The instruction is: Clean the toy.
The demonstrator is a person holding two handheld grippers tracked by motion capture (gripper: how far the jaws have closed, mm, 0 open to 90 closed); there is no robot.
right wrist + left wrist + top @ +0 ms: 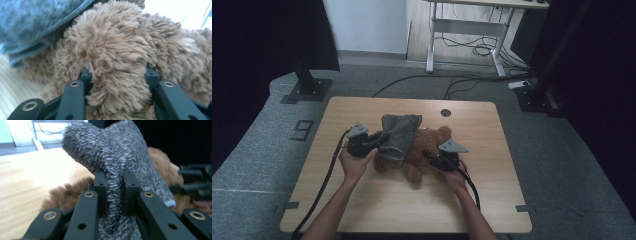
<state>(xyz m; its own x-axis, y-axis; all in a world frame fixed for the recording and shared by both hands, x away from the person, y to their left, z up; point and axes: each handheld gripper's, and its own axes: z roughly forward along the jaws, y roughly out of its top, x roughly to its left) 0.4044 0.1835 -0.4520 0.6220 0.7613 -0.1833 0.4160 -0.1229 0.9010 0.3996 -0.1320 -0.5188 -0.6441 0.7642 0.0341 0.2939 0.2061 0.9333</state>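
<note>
On the pale wood-grain tabletop (pixel 362 200), near its middle, lies a shaggy brown plush bear (pixel 424 150), its curly pile tufted and thick. Draped over it is a grey, fuzzy knit cloth (pixel 398 134) with a ribbed hem. Left claw (pixel 114 185) pinches a fold of that cloth tight between its black jaws. Right claw (pixel 117 77) grips a fluffy limb of the bear. Grey speckled carpet (pixel 257 160) surrounds the rounded-corner tabletop; loose cables (pixel 472 50) trail beneath a white desk frame (pixel 432 40) beyond.
</note>
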